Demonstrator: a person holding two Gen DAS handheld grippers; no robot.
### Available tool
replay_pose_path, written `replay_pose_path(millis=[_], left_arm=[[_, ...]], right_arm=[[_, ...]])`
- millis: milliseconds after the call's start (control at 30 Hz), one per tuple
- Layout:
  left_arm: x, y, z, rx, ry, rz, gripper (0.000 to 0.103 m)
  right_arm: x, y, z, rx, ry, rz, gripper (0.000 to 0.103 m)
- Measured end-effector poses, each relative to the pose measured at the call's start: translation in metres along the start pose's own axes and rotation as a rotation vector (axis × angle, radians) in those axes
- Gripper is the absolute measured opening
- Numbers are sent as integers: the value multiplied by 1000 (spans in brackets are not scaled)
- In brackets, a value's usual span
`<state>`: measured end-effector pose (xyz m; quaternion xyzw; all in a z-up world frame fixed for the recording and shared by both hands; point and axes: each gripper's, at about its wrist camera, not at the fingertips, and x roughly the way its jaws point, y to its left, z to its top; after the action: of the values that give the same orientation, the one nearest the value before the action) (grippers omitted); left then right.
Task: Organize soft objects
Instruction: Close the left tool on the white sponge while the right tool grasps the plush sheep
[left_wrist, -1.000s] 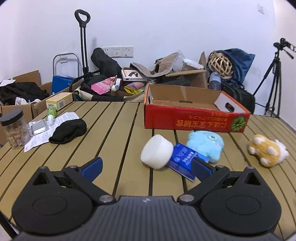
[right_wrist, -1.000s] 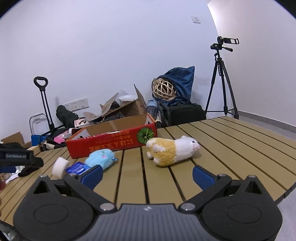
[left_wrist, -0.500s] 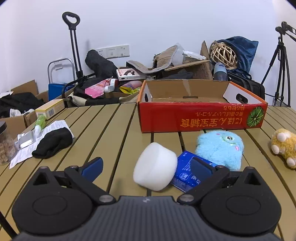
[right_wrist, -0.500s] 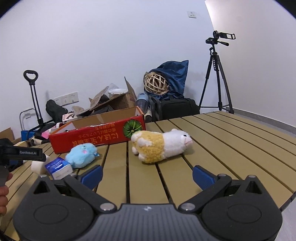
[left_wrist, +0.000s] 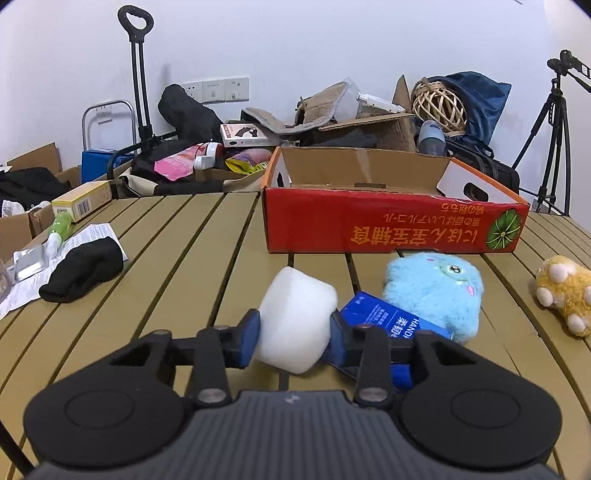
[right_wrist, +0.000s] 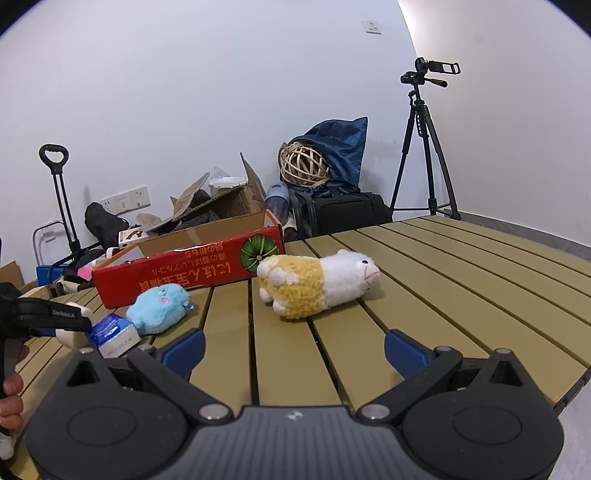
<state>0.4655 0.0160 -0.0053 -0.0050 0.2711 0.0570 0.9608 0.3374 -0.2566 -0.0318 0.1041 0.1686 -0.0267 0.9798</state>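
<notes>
My left gripper (left_wrist: 293, 334) is closing on the white sponge (left_wrist: 297, 319), pads pressing both sides, on the table (left_wrist: 192, 258) short of the red box (left_wrist: 391, 225). My right gripper (right_wrist: 293, 345) gapes empty; the sheep (right_wrist: 317, 282) lies crosswise ahead.

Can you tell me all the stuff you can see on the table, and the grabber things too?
white foam block: one, white, near table edge, between left gripper's pads
tissue pack: one, blue, beside the block, against blue plush
blue plush: one, light blue, in front of red box
sheep plush: one, yellow and white, lying right of red box
red box: one, red cardboard, open, mid table
black cloth: one, black, table's left side
table: one, tan slats
left gripper: one, black with blue pads, closing on the block
right gripper: one, open, empty
</notes>
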Motion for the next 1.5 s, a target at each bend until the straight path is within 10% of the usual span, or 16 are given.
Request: replay_pose_path(millis=[633,1500], left_arm=[[-21,22,15,-31,-42,-22,38],[-8,51,25,-86,5,10,38]], right_arm=[[21,7,39,71,1,-28,103],[187,55,100,-387,414,-158,97]])
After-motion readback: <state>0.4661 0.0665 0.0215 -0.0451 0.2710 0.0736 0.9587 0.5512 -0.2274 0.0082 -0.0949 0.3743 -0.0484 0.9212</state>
